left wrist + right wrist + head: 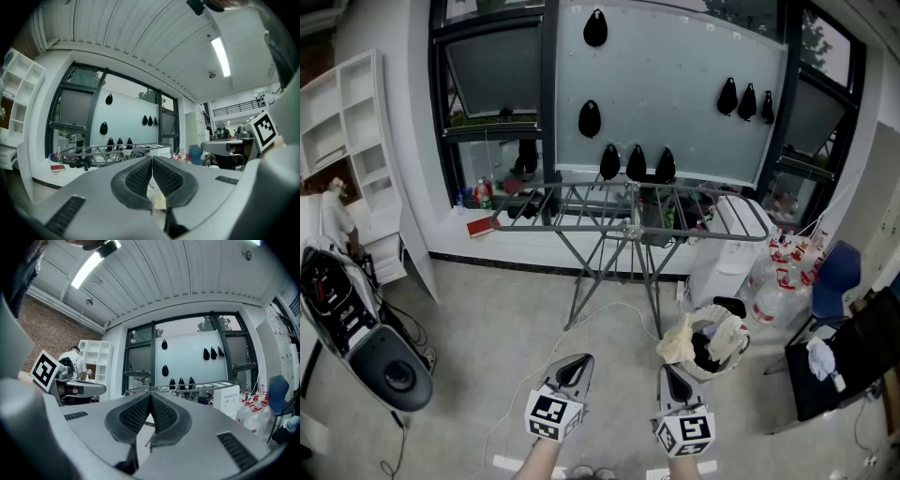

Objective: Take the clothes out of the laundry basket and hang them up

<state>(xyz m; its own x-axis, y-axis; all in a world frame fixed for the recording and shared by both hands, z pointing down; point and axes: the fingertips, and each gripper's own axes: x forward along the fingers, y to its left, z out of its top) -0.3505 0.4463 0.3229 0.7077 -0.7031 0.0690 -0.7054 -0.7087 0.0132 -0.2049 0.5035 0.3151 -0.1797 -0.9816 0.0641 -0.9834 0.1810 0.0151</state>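
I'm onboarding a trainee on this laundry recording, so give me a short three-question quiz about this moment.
1. True or false: the laundry basket is empty.
2. Pick one: of the left hand-held gripper and the right hand-held gripper, which is nearer the laundry basket?
3. Fill in: the jaws of both are ____ with nothing between them.

Key: 1 false, it holds clothes; 2 right; 3 shut.
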